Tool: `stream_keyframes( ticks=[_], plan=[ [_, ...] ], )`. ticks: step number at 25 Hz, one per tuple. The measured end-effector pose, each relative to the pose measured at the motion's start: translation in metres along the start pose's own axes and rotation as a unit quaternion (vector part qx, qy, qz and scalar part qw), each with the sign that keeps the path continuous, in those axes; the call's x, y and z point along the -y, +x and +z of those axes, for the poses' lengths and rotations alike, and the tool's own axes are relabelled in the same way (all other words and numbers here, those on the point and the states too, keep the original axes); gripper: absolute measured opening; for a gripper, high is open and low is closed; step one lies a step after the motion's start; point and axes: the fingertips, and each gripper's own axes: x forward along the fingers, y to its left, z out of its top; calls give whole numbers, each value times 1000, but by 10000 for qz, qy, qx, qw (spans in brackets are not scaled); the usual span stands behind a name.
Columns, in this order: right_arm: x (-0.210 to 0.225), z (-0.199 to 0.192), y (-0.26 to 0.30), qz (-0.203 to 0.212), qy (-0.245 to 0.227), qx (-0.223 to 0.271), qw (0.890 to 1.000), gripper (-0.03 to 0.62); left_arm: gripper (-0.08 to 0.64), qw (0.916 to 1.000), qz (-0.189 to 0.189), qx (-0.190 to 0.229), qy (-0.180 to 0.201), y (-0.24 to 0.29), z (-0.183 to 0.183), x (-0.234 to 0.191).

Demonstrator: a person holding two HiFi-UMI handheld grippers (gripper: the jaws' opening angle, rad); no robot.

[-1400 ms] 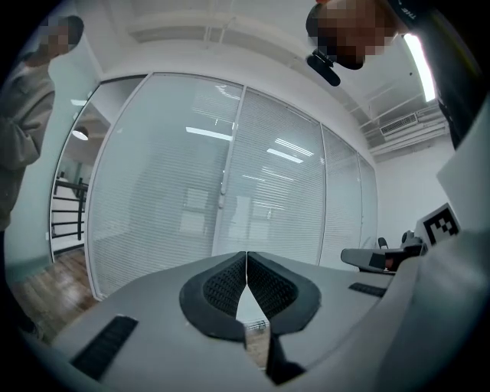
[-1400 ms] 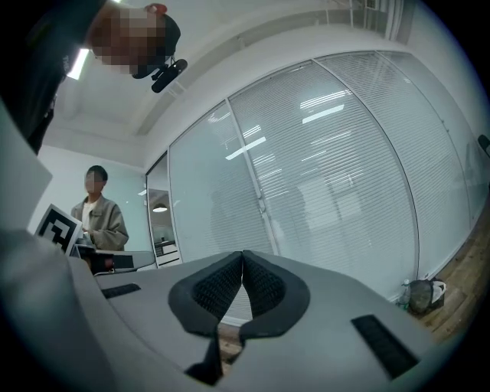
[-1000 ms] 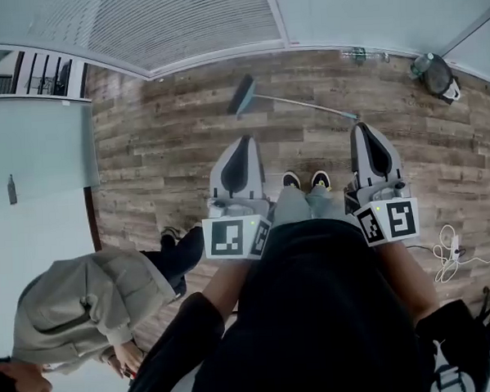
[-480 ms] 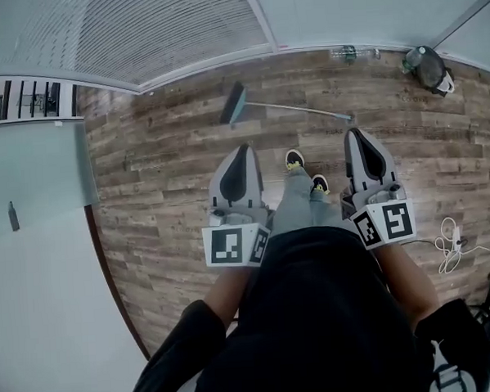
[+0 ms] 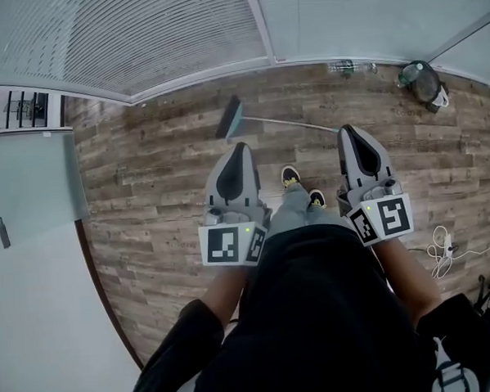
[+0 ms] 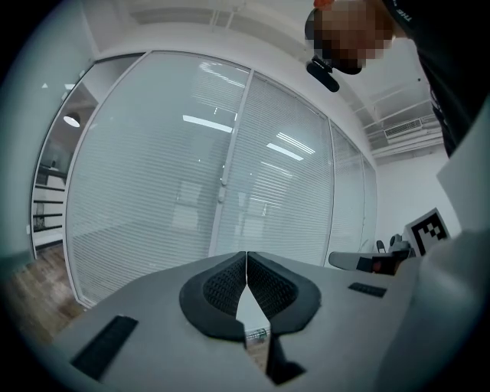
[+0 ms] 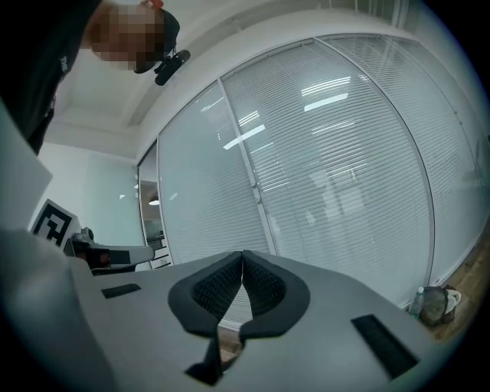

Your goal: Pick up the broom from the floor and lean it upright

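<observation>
On the floor (image 5: 147, 196), in the head view alone, broom (image 5: 231, 119), perhaps teal-bristled.

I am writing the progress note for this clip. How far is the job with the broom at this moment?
Nothing is done yet: the broom lies flat on the wooden floor by the glass wall. In hand: nothing; the left gripper and right gripper are both shut and empty. Left: grasp the broom, lift it, lean it upright.

Wood-plank floor (image 5: 145, 172), broom (image 5: 284, 123) lying flat, white cable (image 5: 439, 249) at right
</observation>
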Motion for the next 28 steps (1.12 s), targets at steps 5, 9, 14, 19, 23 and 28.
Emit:
stream_keyframes(
  ticks=[5,9,14,19,23,28],
  plan=[
    [-10,3,26,-19,-217,15,9998,18,25,9999,-25,90,-57,14,1,-32],
    [-15,0,40,-124,-189,-65,9997,18,25,9999,-13,48,-105,20,4,-50],
    [-6,4,55,-215,-211,-81,9995,18,25,9997,-126,24,-206,45,3,-53],
    [11,5,71,-236,-163,-149,9995,18,25,9996,-175,-7,-240,77,5,-48],
    [23,9,86,-189,-158,-163,9996,18,25,9996,-177,-24,-219,99,11,-45],
    [59,22,108,-241,-127,-45,9996,18,25,9998,-190,11,-76,136,25,-39]
  ],
)
